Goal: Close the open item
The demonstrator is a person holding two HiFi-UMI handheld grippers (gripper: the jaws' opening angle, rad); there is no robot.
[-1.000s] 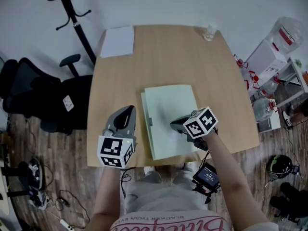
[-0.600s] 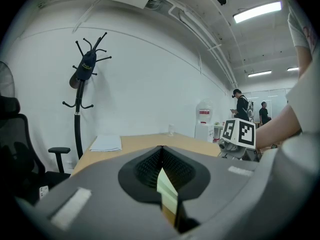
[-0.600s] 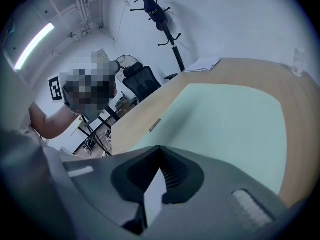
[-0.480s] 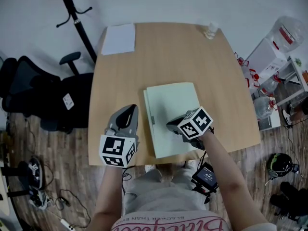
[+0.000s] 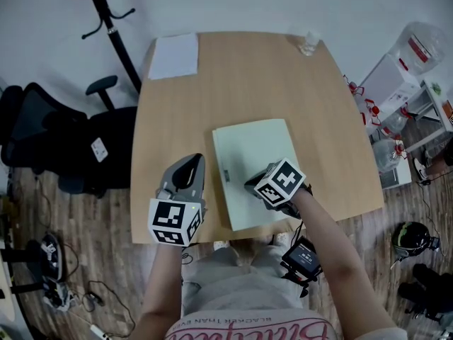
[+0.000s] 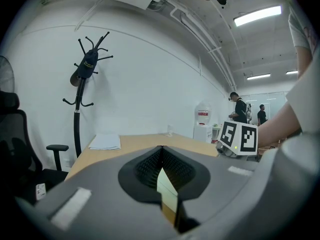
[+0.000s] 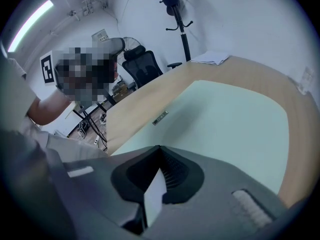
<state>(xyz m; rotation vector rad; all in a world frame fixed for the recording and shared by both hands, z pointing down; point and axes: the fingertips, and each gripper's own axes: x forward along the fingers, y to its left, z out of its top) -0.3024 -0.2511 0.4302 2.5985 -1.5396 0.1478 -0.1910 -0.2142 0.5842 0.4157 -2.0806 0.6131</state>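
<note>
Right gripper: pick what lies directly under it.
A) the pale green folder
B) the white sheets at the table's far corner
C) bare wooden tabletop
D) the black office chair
A: in the head view the right gripper is over the near part of the pale green folder, and its own view shows that green surface just ahead.

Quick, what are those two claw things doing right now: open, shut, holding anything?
Left gripper: shut, holding nothing.
Right gripper: shut, holding nothing, over the green folder.
</note>
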